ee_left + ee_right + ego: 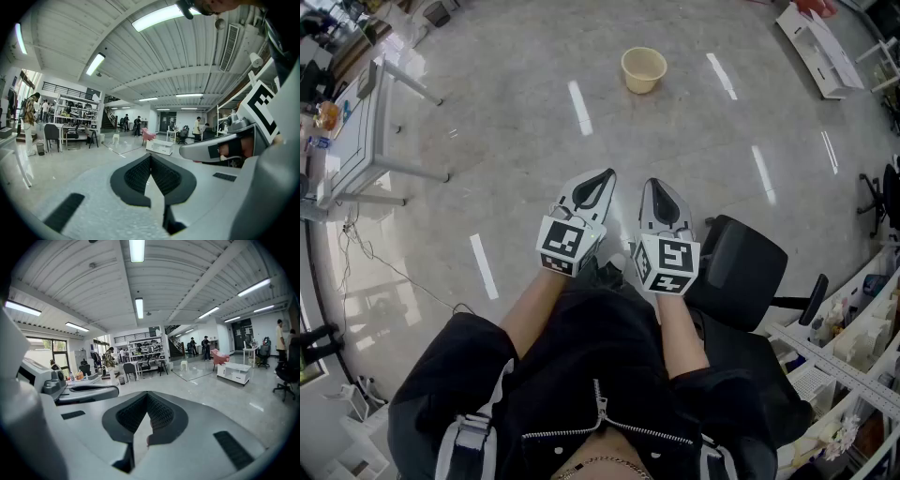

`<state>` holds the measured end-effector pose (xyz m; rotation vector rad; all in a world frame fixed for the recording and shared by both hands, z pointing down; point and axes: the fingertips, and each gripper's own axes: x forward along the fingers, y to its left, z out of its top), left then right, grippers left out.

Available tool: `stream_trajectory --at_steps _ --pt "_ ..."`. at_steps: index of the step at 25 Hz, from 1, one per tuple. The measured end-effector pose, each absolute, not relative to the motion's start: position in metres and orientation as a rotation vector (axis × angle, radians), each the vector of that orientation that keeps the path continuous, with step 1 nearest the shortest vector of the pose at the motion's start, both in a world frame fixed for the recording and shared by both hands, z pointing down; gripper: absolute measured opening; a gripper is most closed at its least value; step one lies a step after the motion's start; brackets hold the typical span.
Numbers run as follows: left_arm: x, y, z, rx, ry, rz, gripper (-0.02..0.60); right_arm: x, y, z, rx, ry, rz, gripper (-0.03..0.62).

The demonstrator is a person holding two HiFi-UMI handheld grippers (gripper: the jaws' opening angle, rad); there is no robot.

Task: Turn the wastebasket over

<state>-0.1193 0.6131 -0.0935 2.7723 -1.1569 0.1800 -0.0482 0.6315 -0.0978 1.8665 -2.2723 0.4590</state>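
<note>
The pale yellow round plastic wastebasket [643,69] stands upright on the glossy grey floor [506,150], its open mouth up, at the far middle of the head view. It is well apart from both grippers, and nothing touches it.

Nearer, close to the person's body, the left gripper [605,175] and the right gripper [655,185] are held side by side, pointing toward the basket. Each gripper's own view shows its two jaws closed together at the tips with nothing between them.

A black office chair [741,258] stands just right of the right gripper. A white metal-legged table [358,131] is at the far left, and a long white low shelf unit [814,37] lies on the floor at the far right.
</note>
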Motion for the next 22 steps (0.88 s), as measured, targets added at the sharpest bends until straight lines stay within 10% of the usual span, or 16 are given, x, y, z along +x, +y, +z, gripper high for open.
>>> stream_trajectory --at_steps 22 --pt "-0.108 0.614 -0.092 2.781 -1.141 0.196 0.006 -0.032 0.647 -0.097 1.889 -2.316 0.514 0.009"
